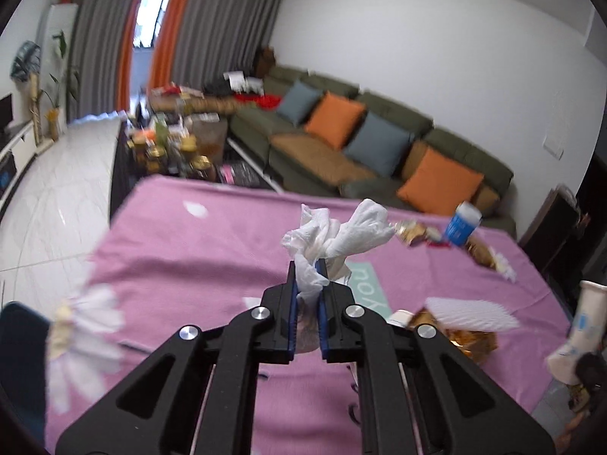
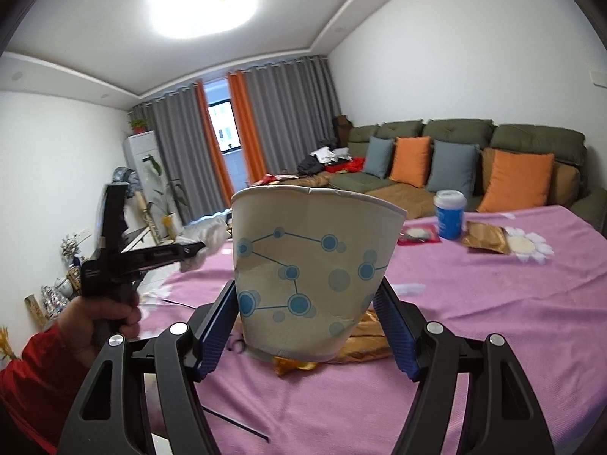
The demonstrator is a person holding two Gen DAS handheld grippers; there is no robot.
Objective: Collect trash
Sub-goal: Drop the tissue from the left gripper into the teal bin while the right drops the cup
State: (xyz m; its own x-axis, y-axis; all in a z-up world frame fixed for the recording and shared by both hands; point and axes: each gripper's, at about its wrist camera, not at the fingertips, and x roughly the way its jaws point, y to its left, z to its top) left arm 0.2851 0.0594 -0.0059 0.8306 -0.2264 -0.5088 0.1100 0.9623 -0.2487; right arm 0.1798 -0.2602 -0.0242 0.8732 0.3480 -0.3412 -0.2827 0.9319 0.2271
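The left gripper (image 1: 308,284) pinches a crumpled white paper tissue (image 1: 334,235) above the pink tablecloth (image 1: 189,250), light and limp, while the right gripper (image 2: 307,307) clamps a dented white paper cup with blue dots (image 2: 307,261), likely crushable, best held mid-wall.

I am looking into a home living room. A long olive-green sofa (image 2: 466,132) is running along the white wall, carrying 4 cushions (image 2: 411,160), 2 orange and 2 grey-blue, with clothes piled at its far end. Grey and orange curtains (image 2: 265,121) are hanging floor-length around a balcony door. A standing air conditioner (image 2: 141,151) and leafy houseplants (image 2: 167,189) are occupying the corner, and a cluttered low coffee table (image 1: 170,144) is sitting on the glossy tiled floor (image 1: 57,197). A pink daisy-print tablecloth (image 2: 455,341) is covering the near table.
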